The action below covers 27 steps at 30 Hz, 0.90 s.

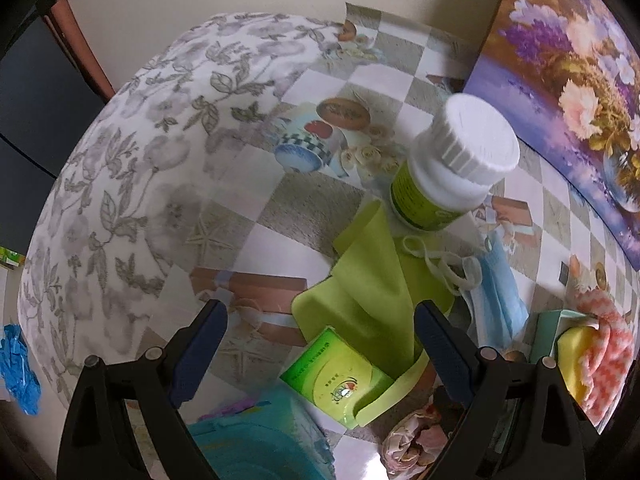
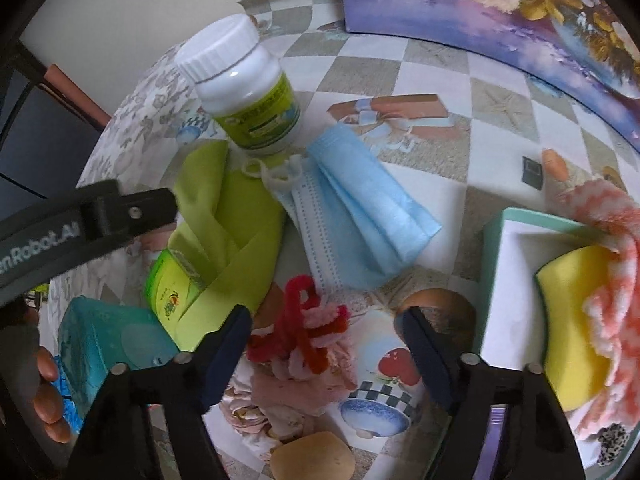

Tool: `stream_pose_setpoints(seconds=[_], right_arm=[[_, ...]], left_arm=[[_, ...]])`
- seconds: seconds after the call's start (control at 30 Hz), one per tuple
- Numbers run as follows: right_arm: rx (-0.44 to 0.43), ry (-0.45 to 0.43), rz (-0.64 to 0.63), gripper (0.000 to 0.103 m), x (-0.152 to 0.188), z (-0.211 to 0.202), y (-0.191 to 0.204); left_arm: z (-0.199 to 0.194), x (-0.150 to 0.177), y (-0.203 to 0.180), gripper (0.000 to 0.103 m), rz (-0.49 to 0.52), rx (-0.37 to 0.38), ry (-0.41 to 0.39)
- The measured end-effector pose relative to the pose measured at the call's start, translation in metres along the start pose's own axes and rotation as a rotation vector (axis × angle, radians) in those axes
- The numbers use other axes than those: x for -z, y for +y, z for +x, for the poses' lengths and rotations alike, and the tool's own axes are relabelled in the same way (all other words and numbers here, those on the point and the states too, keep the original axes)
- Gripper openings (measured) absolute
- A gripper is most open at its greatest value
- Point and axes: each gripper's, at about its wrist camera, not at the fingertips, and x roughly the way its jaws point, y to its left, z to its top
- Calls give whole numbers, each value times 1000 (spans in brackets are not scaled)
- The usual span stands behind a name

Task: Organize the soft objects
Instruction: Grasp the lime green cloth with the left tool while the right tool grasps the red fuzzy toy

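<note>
My right gripper (image 2: 324, 314) points down, open, over a red and pink fuzzy pipe-cleaner bundle (image 2: 308, 328). The bundle lies between the fingers on a pink floral cloth (image 2: 288, 396), and the pads do not press it. My left gripper (image 1: 320, 306) is open above a lime-green stretchy band (image 1: 372, 280) draped over a small green box (image 1: 336, 380). A blue face mask (image 2: 360, 208) lies flat in the middle. At the right, a teal-rimmed tray (image 2: 496, 280) holds a yellow sponge (image 2: 572, 320) and a pink-and-white fluffy towel (image 2: 612, 280).
A white-capped bottle (image 2: 248, 92) with a green label stands behind the band. A teal wipes pack (image 2: 108, 344) sits at the near left, beside a person's hand (image 2: 48, 392). A flower painting (image 2: 500, 20) leans along the back right. A floral cushion (image 1: 140, 160) lies on the left.
</note>
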Motion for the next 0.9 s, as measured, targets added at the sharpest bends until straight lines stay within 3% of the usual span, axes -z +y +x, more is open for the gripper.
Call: stream_pose_setpoints(seconds=[0.17, 0.27, 0.3, 0.83, 0.9], right_arm=[[-43, -2, -4, 47, 1, -1, 2], [-41, -8, -10, 44, 0, -2, 3], [-44, -12, -8, 34, 0, -3, 2], [-63, -116, 84, 30, -7, -50, -37], [-51, -134, 100, 30, -7, -58, -45]], left_arm=[[3, -1, -7, 95, 12, 31, 10], [2, -1, -11, 95, 15, 47, 10], [1, -1, -12, 95, 18, 45, 8], [3, 0, -24, 95, 45, 46, -9], [5, 0, -29, 88, 57, 51, -10]])
